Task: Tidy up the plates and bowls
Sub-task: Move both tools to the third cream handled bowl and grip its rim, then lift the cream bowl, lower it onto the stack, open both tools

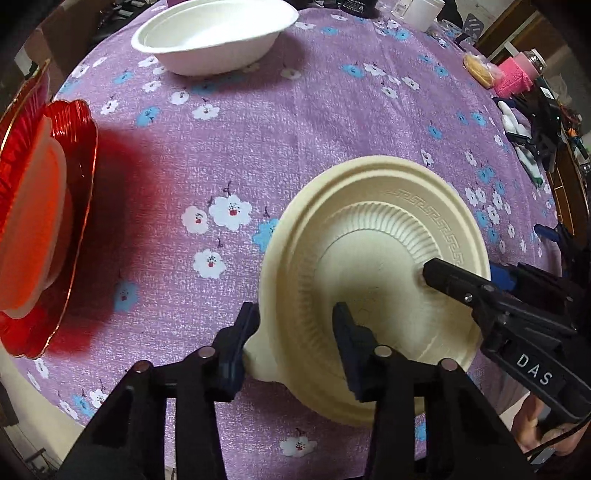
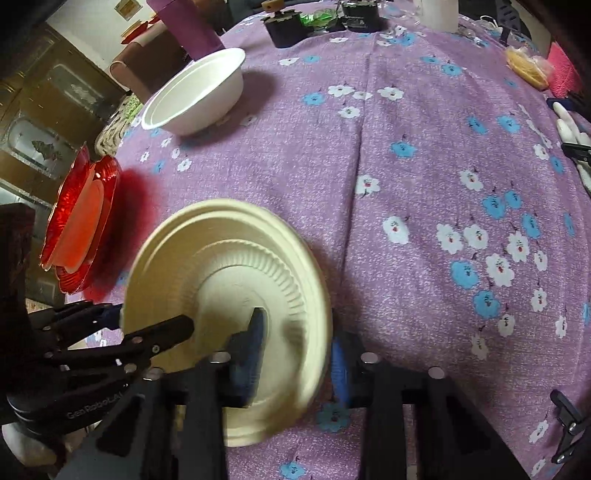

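Observation:
A cream ribbed bowl sits over a cream plate, held between both grippers above the purple flowered tablecloth. My left gripper straddles its near rim, one finger outside, one inside. My right gripper straddles the bowl at its right rim and also shows in the left wrist view. A white bowl stands at the far side. A red plate holding an orange-tinted bowl sits at the left edge.
Clutter lines the far and right table edge: a white cup, a pink sponge-like item, a yellow bundle, a white glove, black tools. A purple cup stands behind the white bowl.

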Demonstrator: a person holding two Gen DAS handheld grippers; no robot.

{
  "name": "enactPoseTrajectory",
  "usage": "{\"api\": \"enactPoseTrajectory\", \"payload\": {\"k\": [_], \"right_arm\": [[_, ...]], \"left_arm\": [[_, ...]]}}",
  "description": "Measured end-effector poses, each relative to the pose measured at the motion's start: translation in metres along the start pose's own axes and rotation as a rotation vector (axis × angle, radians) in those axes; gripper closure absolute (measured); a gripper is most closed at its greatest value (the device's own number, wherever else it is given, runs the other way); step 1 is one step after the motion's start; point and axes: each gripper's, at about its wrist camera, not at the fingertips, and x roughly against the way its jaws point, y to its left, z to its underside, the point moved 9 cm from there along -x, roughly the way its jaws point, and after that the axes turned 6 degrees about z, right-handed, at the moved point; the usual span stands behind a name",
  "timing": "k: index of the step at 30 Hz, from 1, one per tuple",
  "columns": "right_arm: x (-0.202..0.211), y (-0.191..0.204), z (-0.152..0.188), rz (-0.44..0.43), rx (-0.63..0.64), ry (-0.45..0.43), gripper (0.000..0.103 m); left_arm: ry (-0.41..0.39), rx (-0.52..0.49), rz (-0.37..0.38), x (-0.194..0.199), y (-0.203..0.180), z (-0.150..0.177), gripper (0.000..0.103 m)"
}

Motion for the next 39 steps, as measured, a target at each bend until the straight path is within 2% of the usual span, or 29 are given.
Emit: {"api": "enactPoseTrajectory", "payload": {"k": [3, 6, 11, 18, 22, 30, 39], "right_arm": [[0.003, -0.004, -0.001, -0.003, -0.017, -0.007, 0.082], [0.016, -0.006, -0.003, -0.01, -0.031, -0.029, 0.083], [0.046, 0.011, -0.022, -0.011, -0.006, -0.108, 0.083], [0.085, 0.077, -0.058, -0.061, 0.085, -0.221, 0.082], [0.097, 0.128, -0.077, -0.1, 0.157, -0.257, 0.082], [0.081, 0.218, -0.101, -0.086, 0.293, -0.271, 0.082], [0.037, 0.253, -0.114, -0.01, 0.338, -0.231, 0.082]], "left_arm": [[-0.02, 0.001, 0.011, 0.009, -0.001, -0.002, 0.065], [-0.052, -0.01, 0.014, 0.025, -0.006, -0.004, 0.065], [-0.157, 0.001, 0.015, 0.074, -0.001, -0.017, 0.065], [-0.286, 0.104, 0.022, 0.14, 0.047, -0.029, 0.065], [-0.357, 0.172, -0.014, 0.172, 0.092, -0.031, 0.065], [-0.373, 0.271, -0.079, 0.183, 0.171, -0.027, 0.065], [-0.335, 0.281, -0.123, 0.157, 0.22, -0.034, 0.065]]}}
